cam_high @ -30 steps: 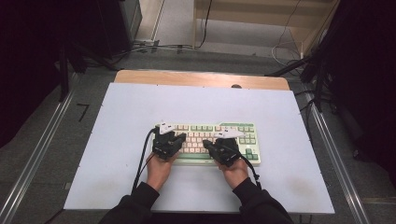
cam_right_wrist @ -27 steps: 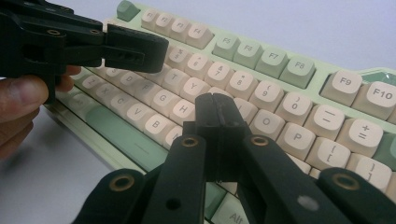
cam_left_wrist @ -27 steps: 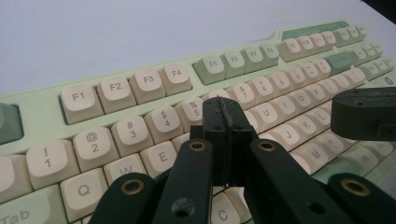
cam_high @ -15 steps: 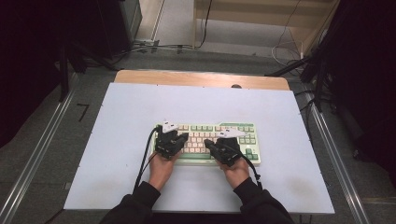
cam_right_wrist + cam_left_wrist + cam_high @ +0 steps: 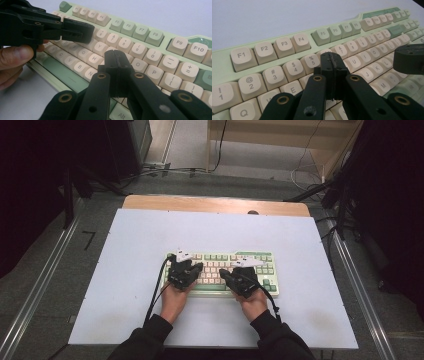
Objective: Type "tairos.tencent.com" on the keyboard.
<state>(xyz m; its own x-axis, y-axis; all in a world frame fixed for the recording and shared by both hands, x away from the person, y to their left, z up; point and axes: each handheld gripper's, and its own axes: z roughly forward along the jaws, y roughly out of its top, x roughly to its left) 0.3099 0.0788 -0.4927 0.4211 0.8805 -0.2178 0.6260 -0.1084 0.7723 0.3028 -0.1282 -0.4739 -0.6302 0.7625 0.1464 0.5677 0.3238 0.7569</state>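
Both claws, left [image 5: 189,268] and right [image 5: 239,274], are clenched empty over the mechanical keyboard [image 5: 222,257] near the table's [image 5: 125,250] front edge, likely so their tips can press keys.

Matt plastic keyboard [image 5: 235,265] on smooth white table [image 5: 130,270], wood-edged.
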